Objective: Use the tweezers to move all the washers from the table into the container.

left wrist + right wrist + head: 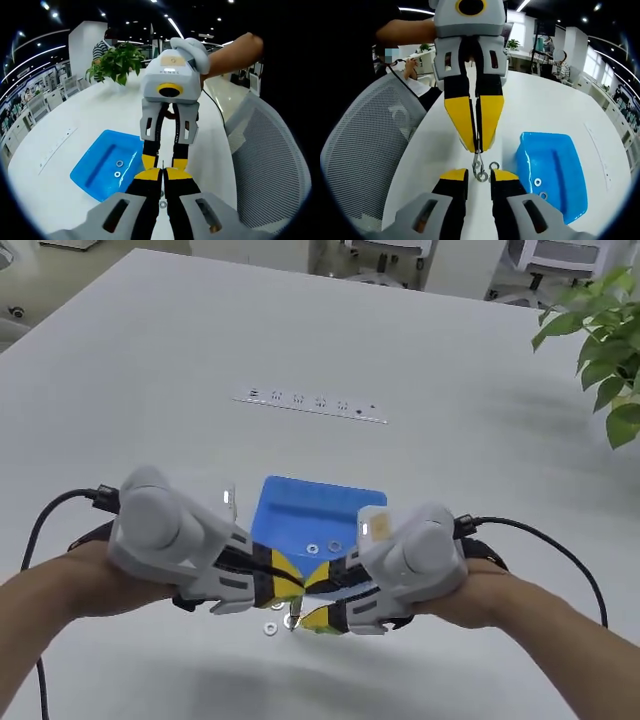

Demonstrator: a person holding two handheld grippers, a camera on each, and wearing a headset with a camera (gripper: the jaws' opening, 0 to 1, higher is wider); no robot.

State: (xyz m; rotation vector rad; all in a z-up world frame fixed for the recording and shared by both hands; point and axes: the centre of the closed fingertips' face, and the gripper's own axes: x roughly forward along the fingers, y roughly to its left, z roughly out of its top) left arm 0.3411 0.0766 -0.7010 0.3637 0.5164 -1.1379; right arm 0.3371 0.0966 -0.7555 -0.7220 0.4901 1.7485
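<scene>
Head view takes in a broad white table [450,440] that runs far ahead, with a leafy plant [603,340] at its far right edge. In the left gripper view a grey mesh chair [270,150] stands just off the near side of the table.

A blue container [320,492], a shallow tray with a raised rim, sits on the table near the person, in the middle, just beyond the two grippers. The left gripper [285,585] comes in from the left and the right gripper [316,598] from the right. They face each other nose to nose at the near edge of the container. Farther off, well apart from the container, a flat socket strip [310,405] is set into the table top.

The left gripper's yellow-tipped jaws are pressed together on the tweezers [477,154], whose thin metal legs stick out past the jaw tips and point down at the table. The right gripper's jaws stand spread, one on either side of the tweezers' tip, holding nothing.

Two washers [120,163] lie inside the container, side by side toward its near end. Loose washers [494,165] lie on the bare table just on the near side of the container, right at the tweezers' tip and between the right gripper's spread jaws; two can be made out. Whether the tip has hold of one, I cannot tell.
</scene>
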